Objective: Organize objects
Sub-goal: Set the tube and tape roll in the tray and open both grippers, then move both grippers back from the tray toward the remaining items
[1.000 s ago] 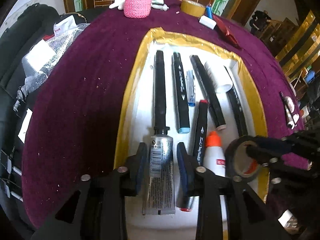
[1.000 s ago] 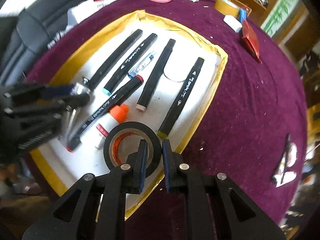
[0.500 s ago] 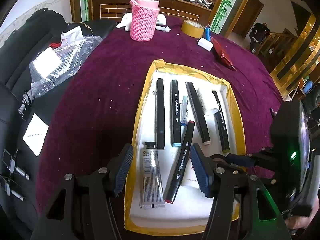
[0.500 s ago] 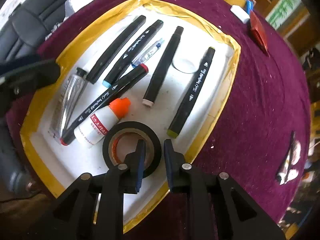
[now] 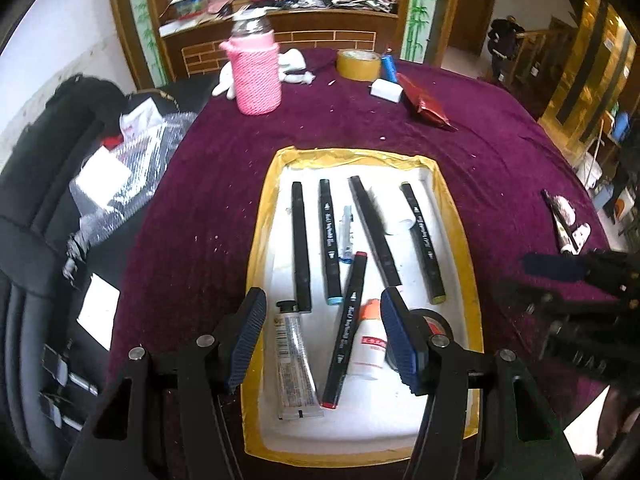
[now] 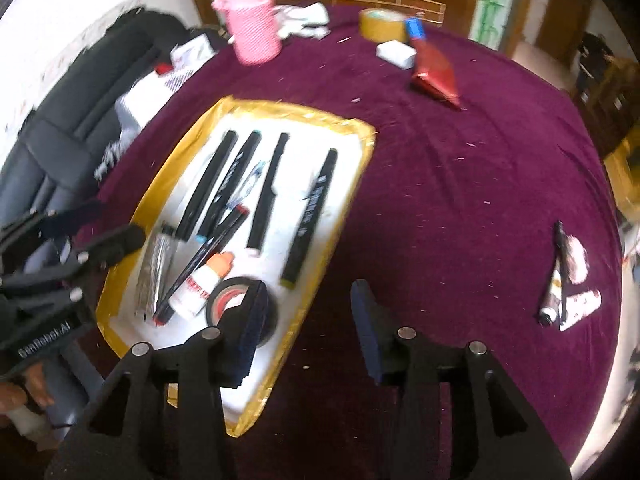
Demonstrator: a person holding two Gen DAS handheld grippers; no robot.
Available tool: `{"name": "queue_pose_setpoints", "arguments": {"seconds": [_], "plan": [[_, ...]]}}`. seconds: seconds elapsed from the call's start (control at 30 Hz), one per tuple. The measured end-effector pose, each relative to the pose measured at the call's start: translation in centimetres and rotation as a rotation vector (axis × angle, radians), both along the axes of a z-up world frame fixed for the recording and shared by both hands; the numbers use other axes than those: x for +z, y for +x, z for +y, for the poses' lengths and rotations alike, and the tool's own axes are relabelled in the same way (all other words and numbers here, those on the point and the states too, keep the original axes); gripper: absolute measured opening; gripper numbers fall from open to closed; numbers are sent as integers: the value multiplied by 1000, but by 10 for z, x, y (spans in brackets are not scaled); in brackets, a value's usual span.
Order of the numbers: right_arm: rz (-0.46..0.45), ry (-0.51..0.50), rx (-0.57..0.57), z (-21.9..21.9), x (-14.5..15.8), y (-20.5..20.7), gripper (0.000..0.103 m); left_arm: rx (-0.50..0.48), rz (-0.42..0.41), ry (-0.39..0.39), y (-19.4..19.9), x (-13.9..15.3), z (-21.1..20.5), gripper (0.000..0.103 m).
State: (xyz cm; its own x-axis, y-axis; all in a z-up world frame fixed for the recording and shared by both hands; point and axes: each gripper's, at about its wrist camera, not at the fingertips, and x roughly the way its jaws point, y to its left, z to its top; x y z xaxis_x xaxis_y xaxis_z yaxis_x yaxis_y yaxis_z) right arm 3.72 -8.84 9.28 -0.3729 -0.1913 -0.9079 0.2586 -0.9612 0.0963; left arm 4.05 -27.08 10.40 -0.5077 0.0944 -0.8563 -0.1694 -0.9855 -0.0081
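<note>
Left gripper (image 5: 322, 338): jaws spread wide and holding nothing, raised over the near end of the tray, with the paint tube, the red-capped marker and the glue bottle seen between its blue-padded fingers (image 5: 248, 336).
Right gripper (image 6: 306, 330): jaws wide apart and holding nothing, raised over the tray's near right edge and the cloth beside it; its left finger hides part of the tape roll.
Tray (image 5: 460, 240): shallow white rectangle edged in yellow tape, lying on the purple tablecloth (image 5: 200, 200).
Markers: four long black ones lie roughly side by side, running far to near, in the far half of the tray (image 5: 301, 246) (image 5: 330, 242) (image 5: 374, 230) (image 5: 423, 243); a fifth with a red cap (image 5: 347, 326) slants across the near middle.
Small pen (image 5: 346, 232): clear with blue print, lying between the second and third markers.
Paint tube (image 5: 294, 364): silver with a black cap, at the near left of the tray, cap pointing far.
Glue bottle (image 5: 370, 344): white with an orange cap and red label, just right of the red-capped marker.
Tape roll (image 6: 234, 300): black with a red core, flat in the tray's near right corner, beside the glue bottle.
Far side of table: bottle in a pink knitted sleeve (image 5: 256, 76), yellow tape roll (image 5: 358, 64), white eraser-like block (image 5: 386, 90), red packet (image 5: 426, 102).
Right side of table: a few small tubes (image 6: 568, 284) lying well apart from the tray.
</note>
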Motion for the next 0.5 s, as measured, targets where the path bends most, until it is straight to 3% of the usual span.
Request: {"name": "queue_pose_setpoints", "arguments": {"seconds": [0.5], "plan": [[-33,-69,-178,96,-9,4,42,-105,-7,-101,12,4,80,53]]}}
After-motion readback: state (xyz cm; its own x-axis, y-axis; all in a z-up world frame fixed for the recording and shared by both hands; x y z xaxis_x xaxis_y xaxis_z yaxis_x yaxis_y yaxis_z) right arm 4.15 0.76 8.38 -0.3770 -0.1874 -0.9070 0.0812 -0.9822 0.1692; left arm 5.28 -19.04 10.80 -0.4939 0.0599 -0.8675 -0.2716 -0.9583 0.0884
